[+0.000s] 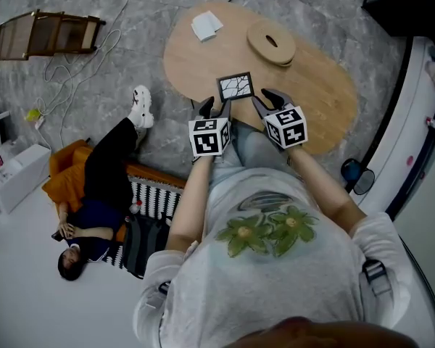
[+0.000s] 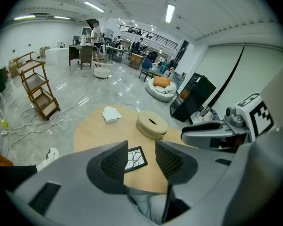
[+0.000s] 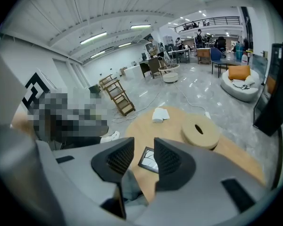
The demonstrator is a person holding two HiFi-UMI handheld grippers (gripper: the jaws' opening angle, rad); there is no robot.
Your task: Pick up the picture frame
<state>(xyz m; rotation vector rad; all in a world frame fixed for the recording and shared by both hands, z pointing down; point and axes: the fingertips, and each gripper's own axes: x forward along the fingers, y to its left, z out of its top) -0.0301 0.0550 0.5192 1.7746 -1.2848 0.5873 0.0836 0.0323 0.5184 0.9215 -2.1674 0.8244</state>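
At the head view's centre, my left tool (image 1: 212, 109) and right tool (image 1: 267, 98) hover released near the picture frame (image 1: 235, 87) on the surface (image 1: 319, 85); I judge this the approach step, and next I must straddle its edge.

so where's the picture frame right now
In the head view the picture frame lies flat at the table's near edge, just ahead of the left gripper and the right gripper, with a round disc beyond it.

Bare table (image 1: 320, 85) is lying open all round the picture frame (image 1: 235, 87) at the picture's centre; the round wooden disc (image 1: 271, 43) and white packet (image 1: 206, 25) are sitting well apart, toward the upper edge.
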